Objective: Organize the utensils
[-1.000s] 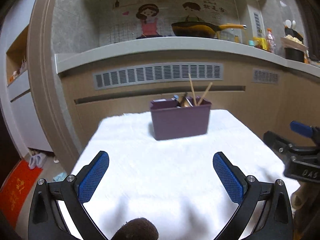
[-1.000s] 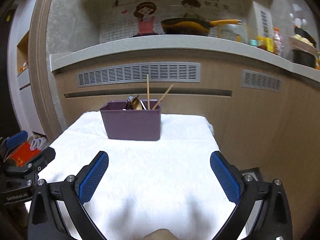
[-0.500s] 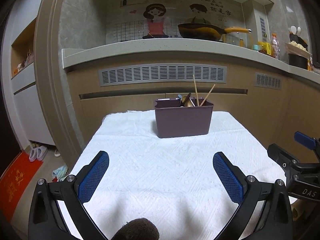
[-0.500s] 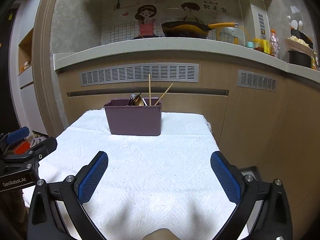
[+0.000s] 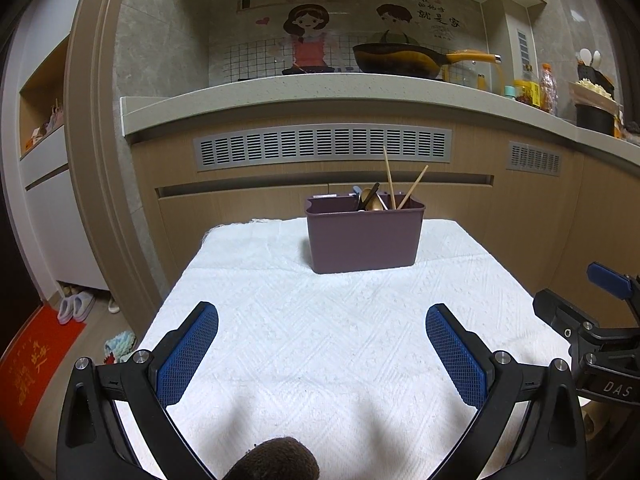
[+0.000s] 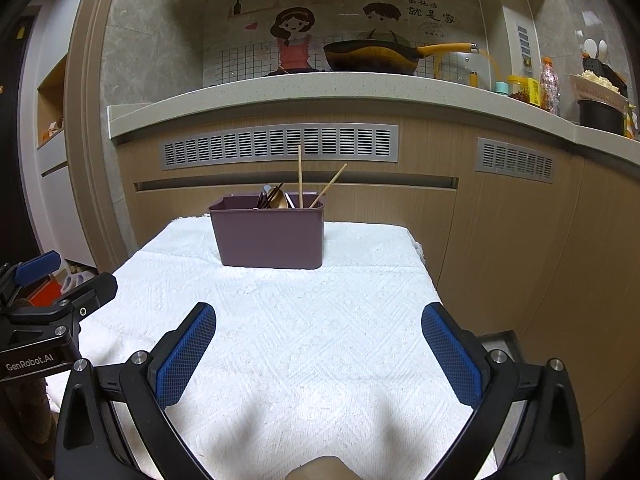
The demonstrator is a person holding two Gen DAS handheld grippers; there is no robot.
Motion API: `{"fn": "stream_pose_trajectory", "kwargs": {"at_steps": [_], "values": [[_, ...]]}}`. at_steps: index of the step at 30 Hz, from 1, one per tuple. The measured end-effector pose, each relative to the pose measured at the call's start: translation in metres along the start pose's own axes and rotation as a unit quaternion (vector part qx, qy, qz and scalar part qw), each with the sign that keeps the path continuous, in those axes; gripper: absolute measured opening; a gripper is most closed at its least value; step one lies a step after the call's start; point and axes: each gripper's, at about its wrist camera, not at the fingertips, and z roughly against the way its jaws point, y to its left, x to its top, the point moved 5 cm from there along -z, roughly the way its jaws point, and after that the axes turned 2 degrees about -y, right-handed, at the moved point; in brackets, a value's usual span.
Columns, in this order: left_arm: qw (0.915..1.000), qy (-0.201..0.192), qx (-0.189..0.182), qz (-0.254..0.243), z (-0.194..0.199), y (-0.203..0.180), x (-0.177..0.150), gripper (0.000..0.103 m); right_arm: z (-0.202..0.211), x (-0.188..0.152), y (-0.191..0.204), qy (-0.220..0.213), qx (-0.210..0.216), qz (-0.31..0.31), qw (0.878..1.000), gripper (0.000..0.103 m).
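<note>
Jaws spread wide; chopsticks [image 5: 390, 179] stand upright in holder [image 5: 364, 238].

Left gripper [image 5: 322, 354] spread wide above white cloth [image 5: 320, 340], holding nothing. Purple bin [image 5: 364, 240] upright at far end, holding two chopsticks [image 5: 390, 180] and spoons [image 5: 370, 200]. Right gripper [image 5: 592, 328] at right edge.

A plum-purple bin [image 5: 364, 240] sits on a white cloth [image 5: 320, 340] woven in a diamond pattern. Pale wooden chopsticks [image 5: 390, 180] and a golden spoon [image 5: 374, 202] poke from it. Both the left claw [image 5: 322, 354] and right claw [image 6: 318, 354] are black with blue cross-hatched pads [image 6: 184, 358].
</note>
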Motion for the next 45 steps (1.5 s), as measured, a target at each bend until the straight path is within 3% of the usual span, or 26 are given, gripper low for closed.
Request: {"fn": "stream_pose_trajectory", "kwargs": {"at_steps": [45], "values": [[0.9999,-0.007,-0.013,-0.003,0.005,0.004,0.003,0.103,0.008,0.009,-0.008,-0.012,-0.009,0.001,1.0,0.102]]}}
